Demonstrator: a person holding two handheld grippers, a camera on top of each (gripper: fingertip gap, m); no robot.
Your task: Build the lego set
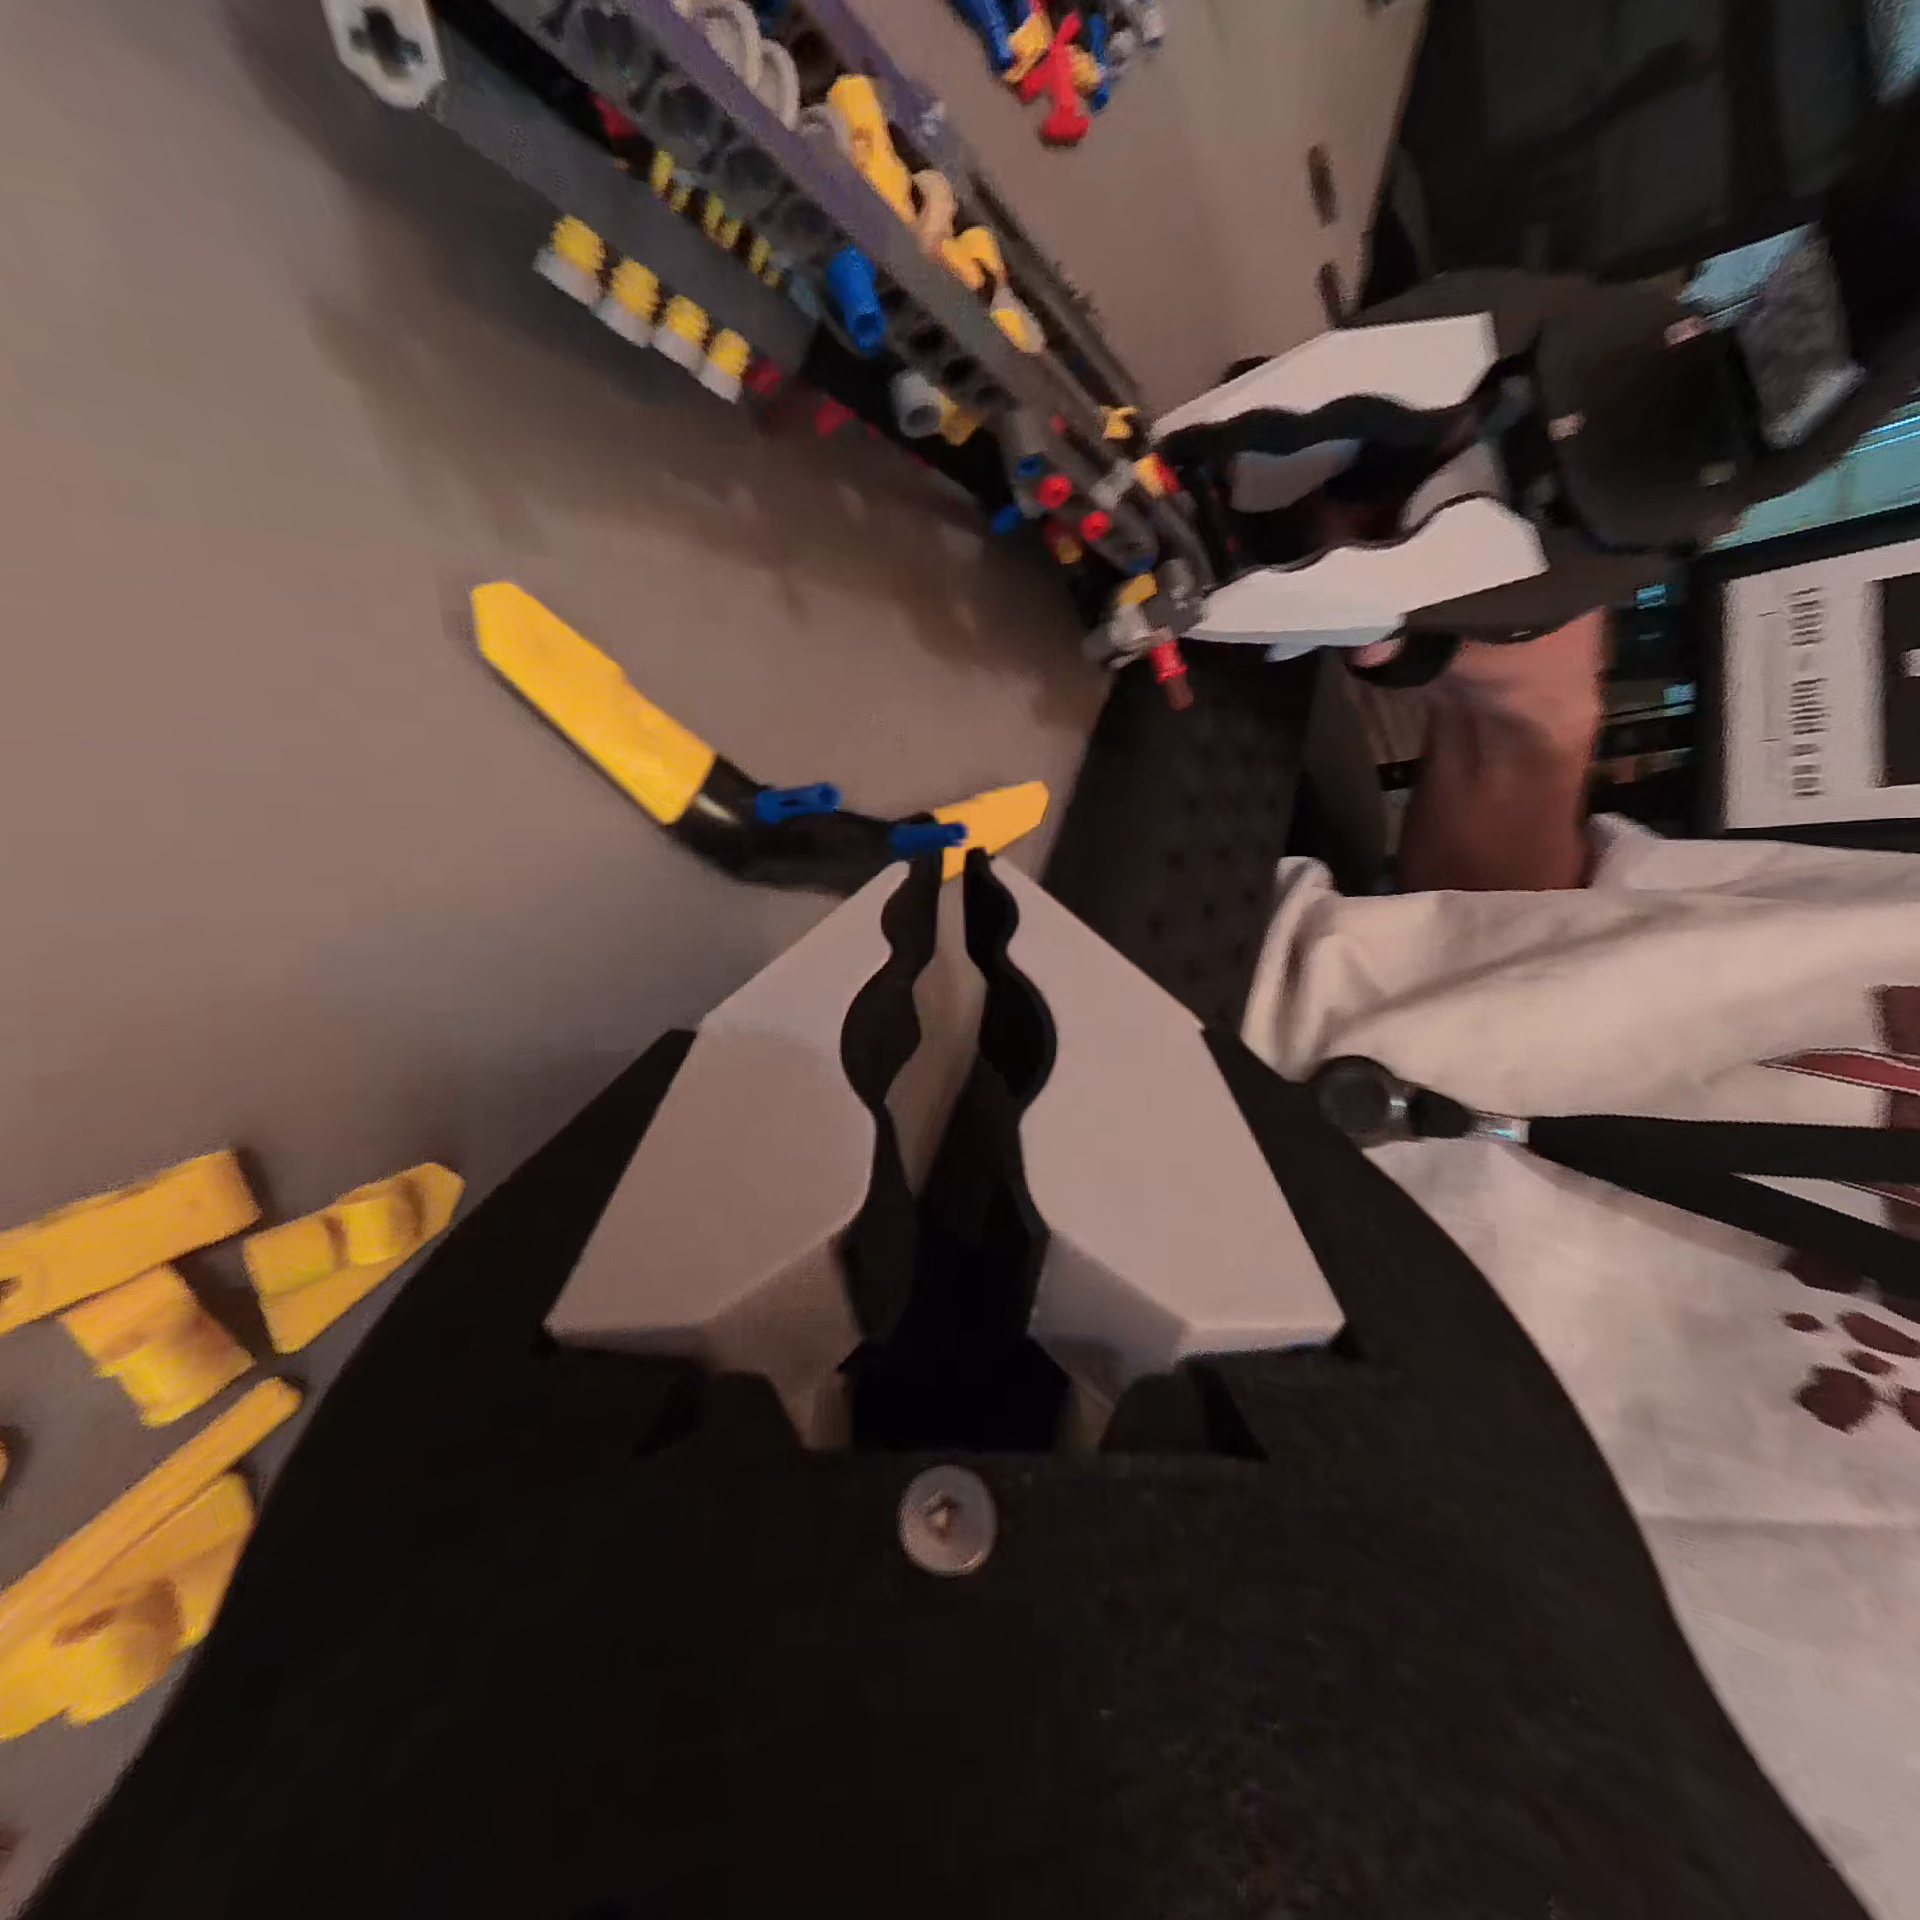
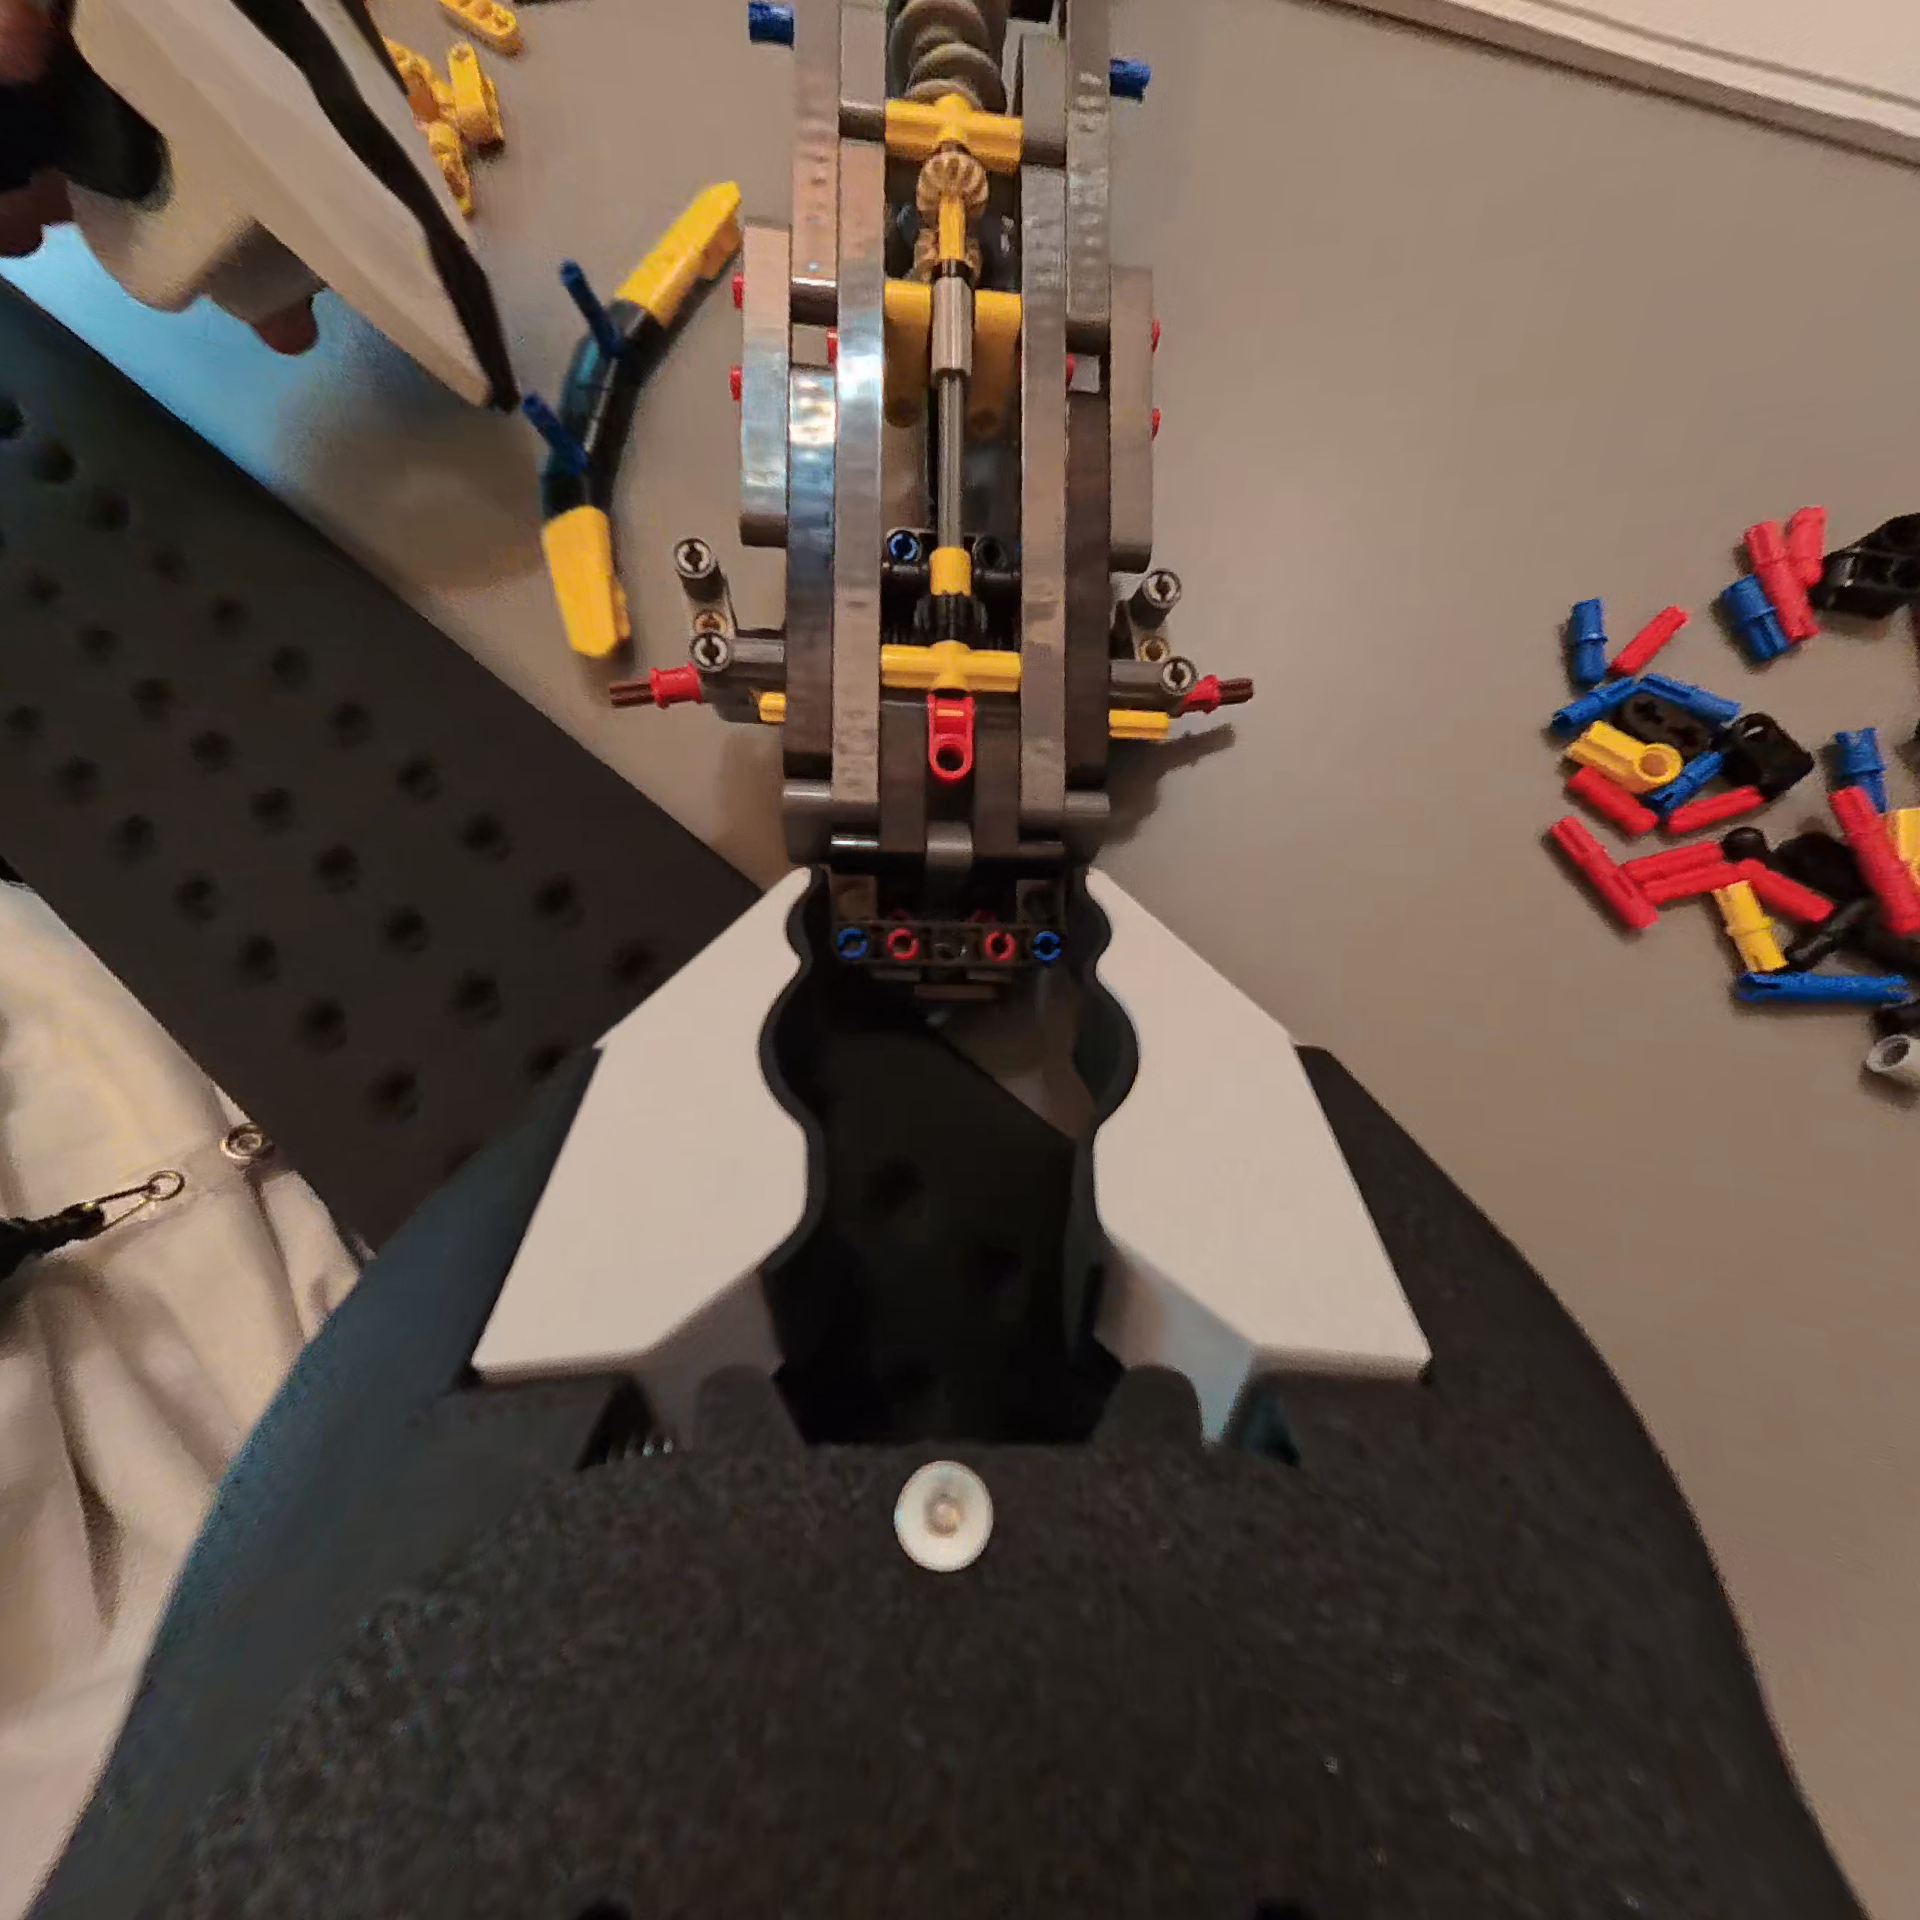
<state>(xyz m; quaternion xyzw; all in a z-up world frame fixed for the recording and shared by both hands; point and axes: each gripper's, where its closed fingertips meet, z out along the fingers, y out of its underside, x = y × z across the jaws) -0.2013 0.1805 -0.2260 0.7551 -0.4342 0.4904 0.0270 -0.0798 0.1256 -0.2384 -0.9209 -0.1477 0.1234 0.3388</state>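
Note:
A long grey Technic build [image 2: 857, 499] with yellow gears and a central axle lies on the grey table. My right gripper [image 2: 945, 935] is shut on its near black end block. The left wrist view shows the same build [image 1: 831, 187] and my right gripper [image 1: 1179, 530] clamped on its end. A black curved piece with yellow ends [image 1: 592, 686] lies left of the build [image 2: 582, 582]. Two blue pins stick out of it. My left gripper [image 1: 951, 860] is almost closed and empty, with its tips right at one blue pin [image 1: 928, 834]. The left gripper [image 2: 497, 395] also shows by that pin [image 2: 545, 421].
Several loose yellow parts [image 1: 125, 1247] lie at the lower left. A pile of red, blue and black pins [image 2: 1714, 810] sits right of the build. More yellow parts [image 2: 457, 104] lie far left. A perforated black surface [image 2: 260, 727] and a person's white shirt [image 1: 1558, 1039] border the table. Across from one pair of fingers to the other is roughly 15 cm.

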